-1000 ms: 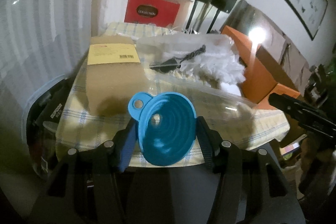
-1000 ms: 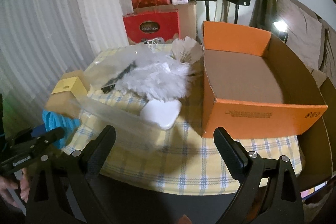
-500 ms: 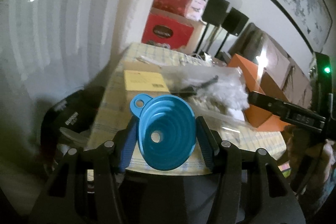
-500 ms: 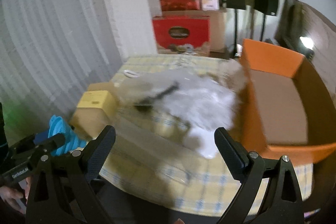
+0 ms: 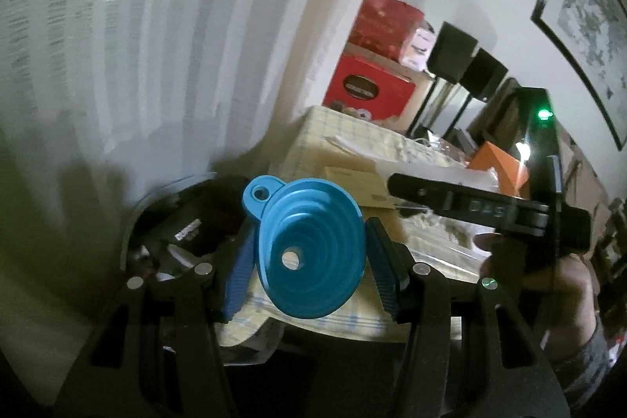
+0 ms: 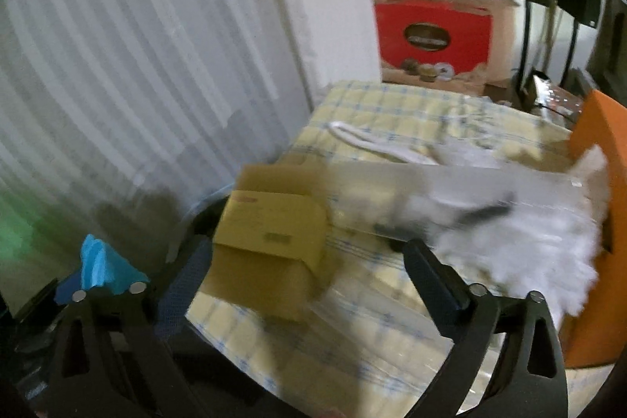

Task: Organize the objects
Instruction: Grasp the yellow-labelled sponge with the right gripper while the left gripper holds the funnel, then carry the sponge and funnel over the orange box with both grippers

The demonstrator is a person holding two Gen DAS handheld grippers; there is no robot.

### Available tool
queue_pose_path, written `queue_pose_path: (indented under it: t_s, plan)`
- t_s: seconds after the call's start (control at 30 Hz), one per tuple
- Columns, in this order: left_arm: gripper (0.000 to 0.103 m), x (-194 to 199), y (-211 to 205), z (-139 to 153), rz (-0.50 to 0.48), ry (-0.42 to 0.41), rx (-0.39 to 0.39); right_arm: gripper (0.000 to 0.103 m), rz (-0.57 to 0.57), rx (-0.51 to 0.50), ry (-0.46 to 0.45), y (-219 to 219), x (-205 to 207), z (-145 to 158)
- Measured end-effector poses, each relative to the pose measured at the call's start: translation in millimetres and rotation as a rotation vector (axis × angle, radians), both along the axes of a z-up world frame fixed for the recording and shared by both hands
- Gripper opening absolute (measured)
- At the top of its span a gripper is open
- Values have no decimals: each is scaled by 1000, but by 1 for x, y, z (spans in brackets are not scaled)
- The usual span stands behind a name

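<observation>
Blue collapsible silicone funnel sits clamped between the pads of my left gripper, short of the edge of the yellow checked tablecloth. My right gripper stands wide with nothing between its fingers, above a brown cardboard box. Motion blur obscures the white fluffy duster; the orange cardboard box is cut off.

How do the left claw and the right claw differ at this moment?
The left claw is closed on the blue funnel; the right claw holds nothing and stands wide open. The left claw is off the table's corner, while the right claw is over the cardboard box on it. Both have dark frames and blue pads.
</observation>
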State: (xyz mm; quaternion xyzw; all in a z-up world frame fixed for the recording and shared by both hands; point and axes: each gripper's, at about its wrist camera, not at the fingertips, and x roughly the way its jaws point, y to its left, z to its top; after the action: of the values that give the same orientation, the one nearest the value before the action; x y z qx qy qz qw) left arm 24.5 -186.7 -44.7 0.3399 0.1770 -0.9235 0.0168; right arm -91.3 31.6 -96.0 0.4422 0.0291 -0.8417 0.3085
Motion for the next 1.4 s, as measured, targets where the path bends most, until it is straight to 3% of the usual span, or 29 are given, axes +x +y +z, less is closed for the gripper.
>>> queue_pose_path:
  t_s: [0.6,0.7,0.77,1.03,1.23,1.4]
  plan:
    - [51,-4,-14,-8,48,-28,-7,101,12,127,-74,-59,-19,-49]
    - [51,-5,-13,-8,46,-30,-12,88,28,147,-58,-62,-19,-54]
    - [51,-4,-11,-8,40,-30,-11,84,40,141,-60,-62,-18,-52]
    - [51,-8,0,0,11,-29,-11,83,54,73,-44,-51,-12,-30]
    - [51,-11,12,17,-10,-3,-26,83,55,18,-11,-36,-6,0]
    - [51,-16,25,33,-34,25,-23,83,66,28,44,-19,0,25]
